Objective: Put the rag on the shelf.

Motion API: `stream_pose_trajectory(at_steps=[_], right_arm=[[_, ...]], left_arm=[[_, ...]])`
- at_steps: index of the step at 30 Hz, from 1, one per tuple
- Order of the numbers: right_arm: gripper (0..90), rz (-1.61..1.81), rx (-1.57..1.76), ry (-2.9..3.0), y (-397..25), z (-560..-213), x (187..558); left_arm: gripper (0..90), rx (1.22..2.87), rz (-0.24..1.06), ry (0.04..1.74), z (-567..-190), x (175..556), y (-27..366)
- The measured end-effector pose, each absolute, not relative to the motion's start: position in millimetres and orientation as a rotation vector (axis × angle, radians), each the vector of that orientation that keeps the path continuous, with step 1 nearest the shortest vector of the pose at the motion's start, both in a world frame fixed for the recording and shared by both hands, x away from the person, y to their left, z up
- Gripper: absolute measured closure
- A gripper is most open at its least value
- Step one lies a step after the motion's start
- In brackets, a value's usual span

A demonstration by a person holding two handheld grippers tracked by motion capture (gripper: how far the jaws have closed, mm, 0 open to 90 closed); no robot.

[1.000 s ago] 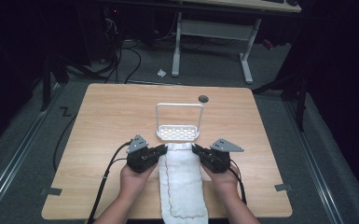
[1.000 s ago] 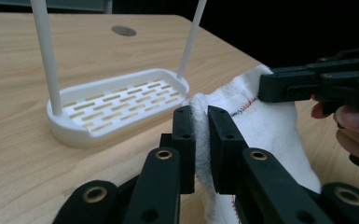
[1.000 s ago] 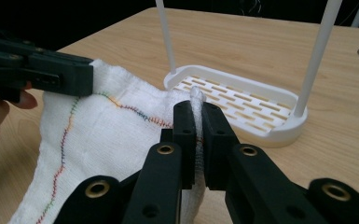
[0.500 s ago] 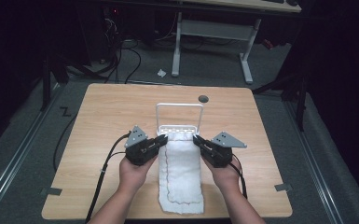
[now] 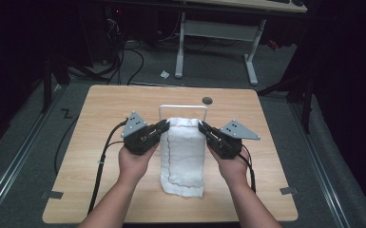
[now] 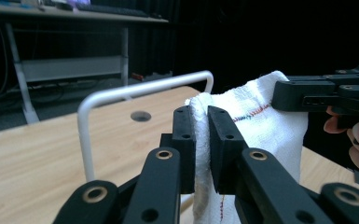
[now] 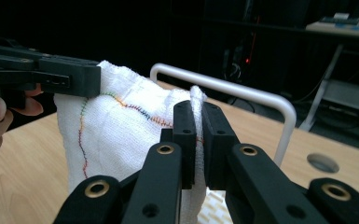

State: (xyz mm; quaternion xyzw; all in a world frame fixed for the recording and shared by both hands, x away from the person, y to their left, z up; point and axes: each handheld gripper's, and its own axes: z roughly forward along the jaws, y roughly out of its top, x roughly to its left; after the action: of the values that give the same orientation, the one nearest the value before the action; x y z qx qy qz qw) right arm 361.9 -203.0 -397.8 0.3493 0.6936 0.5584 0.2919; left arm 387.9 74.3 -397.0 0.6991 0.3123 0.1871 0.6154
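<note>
Left gripper (image 5: pixel 165 125): jaws pressed together on the far left corner of the cloth (image 5: pixel 184 154); its own view shows the fabric pinched between both black jaws (image 6: pixel 201 140).
Right gripper (image 5: pixel 203 127): jaws pinching the far right corner of the cloth (image 7: pixel 121 126), fabric squeezed between them (image 7: pixel 198 135).
Hands: left hand (image 5: pixel 134 161) and right hand (image 5: pixel 233 166) grip the tools from the near side.
Cloth: white with coloured stitching, far edge lifted between the grippers, near end lying on the table (image 5: pixel 100 118).
Rack (image 5: pixel 183 107): white bar frame, upright, just beyond the cloth's raised edge.
Table: light wood, with a round hole (image 5: pixel 207 100) near its far edge.
</note>
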Motion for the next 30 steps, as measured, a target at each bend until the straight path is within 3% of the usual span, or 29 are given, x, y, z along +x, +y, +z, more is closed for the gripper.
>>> stream_pose_trajectory(at_steps=[22,30], right_arm=[[85.9,1.518,0.83,1.737,-205,-328,365],[85.9,1.525,0.83,1.729,-205,-317,371]], left_arm=[[82.6,1.566,0.552,0.628,-323,394,69],[82.6,1.591,0.587,0.607,-313,404,68]])
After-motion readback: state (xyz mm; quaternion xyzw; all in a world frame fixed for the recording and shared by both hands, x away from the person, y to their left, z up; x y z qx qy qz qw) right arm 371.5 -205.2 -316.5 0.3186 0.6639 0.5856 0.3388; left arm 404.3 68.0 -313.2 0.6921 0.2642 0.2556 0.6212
